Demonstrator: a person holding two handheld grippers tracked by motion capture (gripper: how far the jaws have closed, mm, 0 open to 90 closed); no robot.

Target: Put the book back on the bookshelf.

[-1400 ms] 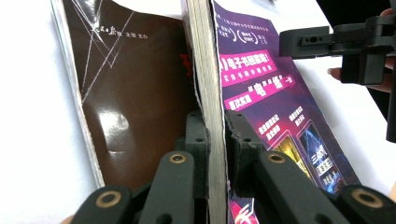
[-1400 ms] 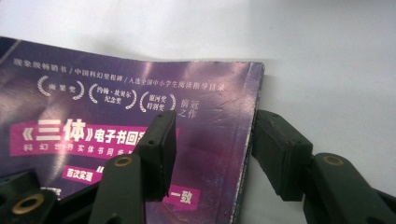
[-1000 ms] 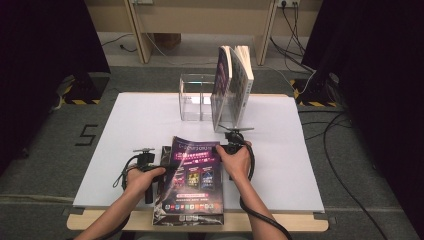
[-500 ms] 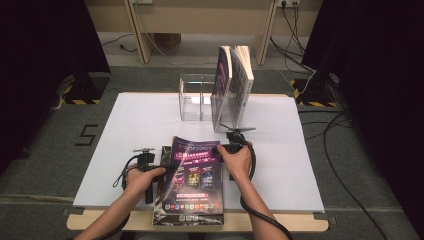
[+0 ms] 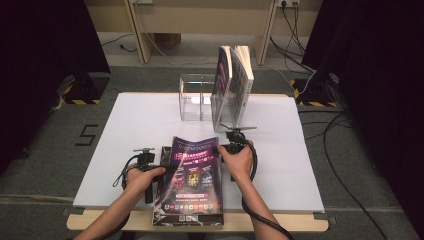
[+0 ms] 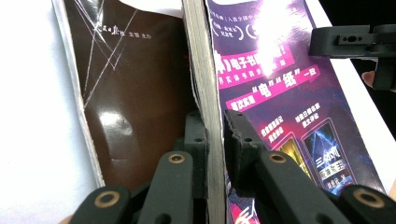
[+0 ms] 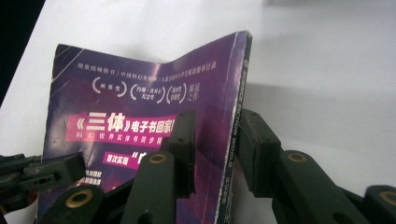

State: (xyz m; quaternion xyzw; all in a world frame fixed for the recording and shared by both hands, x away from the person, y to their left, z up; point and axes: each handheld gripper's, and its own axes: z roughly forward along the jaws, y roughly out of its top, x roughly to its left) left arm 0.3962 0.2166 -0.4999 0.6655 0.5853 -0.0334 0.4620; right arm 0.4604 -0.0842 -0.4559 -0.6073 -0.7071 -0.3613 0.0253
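Your left gripper [image 6: 212, 140] clamped on the page edge of the glossy purple magazine [image 5: 192, 175], its cover lifted off a dark brown book [image 6: 126, 102], your right gripper [image 7: 212, 144] just closing around its thin spine, near table [image 5: 125, 125] edge.

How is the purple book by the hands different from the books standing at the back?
The purple book lies cover-up at the near table edge; the standing books are upright at the far side, beside a clear box. The left claw pinches the purple book's pages; nothing touches the standing books. Shared: all are books on the white table.
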